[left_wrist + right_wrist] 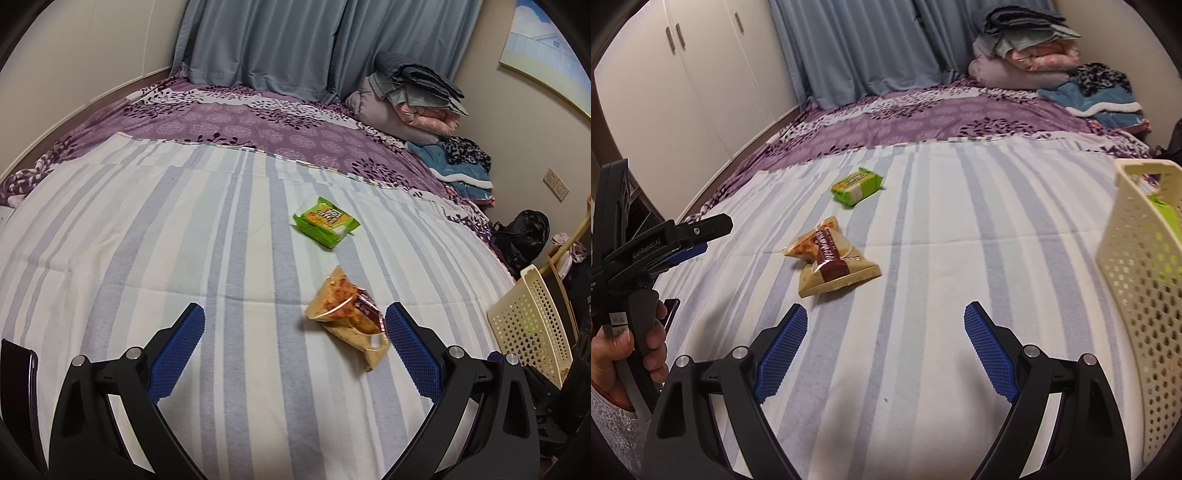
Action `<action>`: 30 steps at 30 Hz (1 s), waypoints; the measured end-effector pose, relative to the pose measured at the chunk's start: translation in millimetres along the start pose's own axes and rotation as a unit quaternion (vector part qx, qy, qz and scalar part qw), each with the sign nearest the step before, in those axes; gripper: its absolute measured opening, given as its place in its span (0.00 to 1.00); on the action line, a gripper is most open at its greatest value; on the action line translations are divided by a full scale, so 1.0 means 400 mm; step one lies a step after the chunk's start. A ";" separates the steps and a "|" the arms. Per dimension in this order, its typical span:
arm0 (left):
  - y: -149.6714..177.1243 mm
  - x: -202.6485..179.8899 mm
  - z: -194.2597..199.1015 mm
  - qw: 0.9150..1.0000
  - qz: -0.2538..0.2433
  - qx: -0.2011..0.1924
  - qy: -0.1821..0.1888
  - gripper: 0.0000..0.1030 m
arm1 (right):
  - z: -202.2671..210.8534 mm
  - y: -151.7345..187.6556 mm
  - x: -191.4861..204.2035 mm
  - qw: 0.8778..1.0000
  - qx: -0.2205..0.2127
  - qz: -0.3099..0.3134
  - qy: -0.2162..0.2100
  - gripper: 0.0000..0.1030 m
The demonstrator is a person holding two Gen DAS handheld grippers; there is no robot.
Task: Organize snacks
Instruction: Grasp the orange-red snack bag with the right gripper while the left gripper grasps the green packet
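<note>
A tan and brown snack packet (349, 319) lies on the striped sheet, just left of my left gripper's right finger; it also shows in the right wrist view (831, 258). A green snack packet (326, 226) lies farther back, also seen in the right wrist view (857, 185). My left gripper (294, 325) is open and empty above the sheet; it shows from the side in the right wrist view (713, 230). My right gripper (885, 325) is open and empty. A cream perforated basket (1137, 280) stands at the right, with something green inside; it also shows in the left wrist view (528, 325).
The bed has a striped sheet (147, 258) over a purple floral cover (258, 122). Folded blankets (413, 99) are stacked at the back right. White wardrobe doors (683, 92) stand on the left, blue curtains (857, 48) behind. A black bag (524, 236) sits beside the bed.
</note>
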State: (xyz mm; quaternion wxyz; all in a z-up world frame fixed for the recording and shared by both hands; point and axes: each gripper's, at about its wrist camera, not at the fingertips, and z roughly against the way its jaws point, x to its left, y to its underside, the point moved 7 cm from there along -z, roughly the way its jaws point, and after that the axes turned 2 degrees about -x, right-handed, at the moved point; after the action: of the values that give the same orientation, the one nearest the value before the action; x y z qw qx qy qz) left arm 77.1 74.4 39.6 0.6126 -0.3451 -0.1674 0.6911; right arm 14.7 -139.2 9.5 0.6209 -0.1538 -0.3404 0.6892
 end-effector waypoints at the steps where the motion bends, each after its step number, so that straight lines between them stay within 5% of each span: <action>1: 0.001 0.007 -0.003 1.000 0.003 0.001 -0.001 0.96 | -0.015 -0.003 0.014 1.000 0.004 0.007 -0.004 0.84; 13: -0.001 0.091 -0.008 0.999 0.024 0.005 -0.024 0.97 | -0.202 -0.060 0.147 0.995 0.045 0.082 -0.040 0.84; 21: 0.003 0.117 -0.008 0.999 0.028 0.009 -0.033 0.97 | -0.321 -0.072 0.167 0.990 0.079 0.117 -0.025 0.84; 30: 0.001 0.131 -0.017 0.999 0.033 0.014 -0.040 0.96 | -0.339 -0.082 0.171 0.989 0.077 0.125 -0.008 0.79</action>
State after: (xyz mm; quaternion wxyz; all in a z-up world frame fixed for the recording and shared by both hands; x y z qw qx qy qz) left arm 80.8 123.5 20.2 0.5871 -0.3140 -0.1703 0.7264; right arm 112.9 -35.8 -52.1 0.5370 -0.1419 -0.2695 0.7867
